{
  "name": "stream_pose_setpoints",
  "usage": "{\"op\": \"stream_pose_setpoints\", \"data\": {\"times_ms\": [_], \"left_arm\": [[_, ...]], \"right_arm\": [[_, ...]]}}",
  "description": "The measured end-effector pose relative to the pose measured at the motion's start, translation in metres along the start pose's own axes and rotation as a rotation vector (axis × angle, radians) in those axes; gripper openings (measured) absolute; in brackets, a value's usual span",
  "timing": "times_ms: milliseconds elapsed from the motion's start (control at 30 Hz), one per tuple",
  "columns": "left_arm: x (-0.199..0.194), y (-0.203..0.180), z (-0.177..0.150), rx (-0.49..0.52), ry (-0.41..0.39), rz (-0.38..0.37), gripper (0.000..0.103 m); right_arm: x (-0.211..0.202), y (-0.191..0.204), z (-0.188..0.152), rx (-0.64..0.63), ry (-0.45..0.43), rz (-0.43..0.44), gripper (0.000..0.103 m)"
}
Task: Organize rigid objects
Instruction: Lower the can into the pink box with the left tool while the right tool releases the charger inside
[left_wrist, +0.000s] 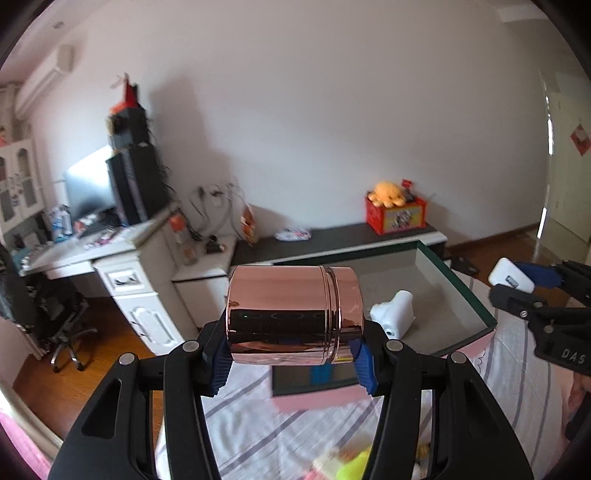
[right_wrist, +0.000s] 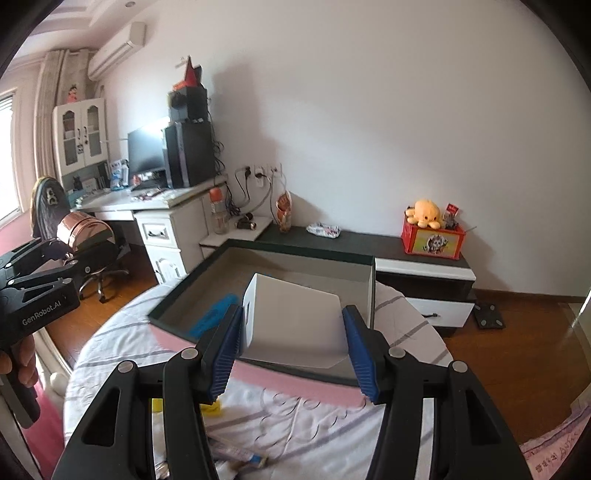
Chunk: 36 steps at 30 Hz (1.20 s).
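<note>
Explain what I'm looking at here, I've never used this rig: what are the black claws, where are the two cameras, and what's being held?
No robot arm here: a person holds a two-finger claw in each hand, with a fisheye camera on each looking along its fingers. In the left view, the left gripper clamps a shiny copper canister on its side. In the right view, the right gripper clamps a white box. Both hover over an open dark-rimmed tray box on a striped bedsheet. Inside the tray lie a white object and something blue, too blurred to name.
</note>
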<state>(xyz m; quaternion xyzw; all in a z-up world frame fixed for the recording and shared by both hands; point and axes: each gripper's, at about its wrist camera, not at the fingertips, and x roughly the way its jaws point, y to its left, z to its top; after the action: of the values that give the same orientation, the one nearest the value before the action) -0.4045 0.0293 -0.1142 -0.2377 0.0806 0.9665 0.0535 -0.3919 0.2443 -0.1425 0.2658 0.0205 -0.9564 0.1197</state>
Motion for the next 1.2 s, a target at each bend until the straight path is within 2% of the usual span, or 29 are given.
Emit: {"op": "stream_pose_setpoints", "data": {"times_ms": [100, 233, 567, 700, 833, 900, 967, 1033, 1200], "left_arm": [[0.035, -0.011, 0.002, 0.028, 0.048, -0.009, 0.054], [0.079, -0.027, -0.002, 0.044, 0.122, -0.061, 0.054], [0.127, -0.047, -0.031, 0.072, 0.217, -0.085, 0.055], [0.125, -0.042, -0.032, 0.055, 0.207, -0.086, 0.057], [0.117, -0.036, -0.031, 0.039, 0.194, -0.069, 0.074], [0.107, -0.029, -0.03, 0.019, 0.178, -0.056, 0.08], [0.091, -0.02, -0.03, -0.003, 0.156, -0.046, 0.09], [0.074, -0.011, -0.031, -0.024, 0.134, -0.019, 0.096], [0.011, 0.017, -0.034, -0.118, 0.05, 0.028, 0.103]], "right_arm": [[0.03, -0.008, -0.003, 0.003, 0.047, -0.006, 0.056], [0.07, -0.019, -0.014, 0.026, 0.119, -0.007, 0.056], [0.111, -0.021, -0.034, 0.018, 0.192, -0.012, 0.056], [0.114, -0.022, -0.038, 0.024, 0.186, -0.014, 0.056], [0.111, -0.021, -0.037, 0.035, 0.177, 0.001, 0.058], [0.105, -0.02, -0.036, 0.035, 0.163, -0.017, 0.065], [0.091, -0.02, -0.033, 0.048, 0.131, -0.02, 0.07], [0.074, -0.021, -0.028, 0.062, 0.094, -0.031, 0.081], [0.016, -0.011, -0.021, 0.071, 0.003, -0.047, 0.083]]}}
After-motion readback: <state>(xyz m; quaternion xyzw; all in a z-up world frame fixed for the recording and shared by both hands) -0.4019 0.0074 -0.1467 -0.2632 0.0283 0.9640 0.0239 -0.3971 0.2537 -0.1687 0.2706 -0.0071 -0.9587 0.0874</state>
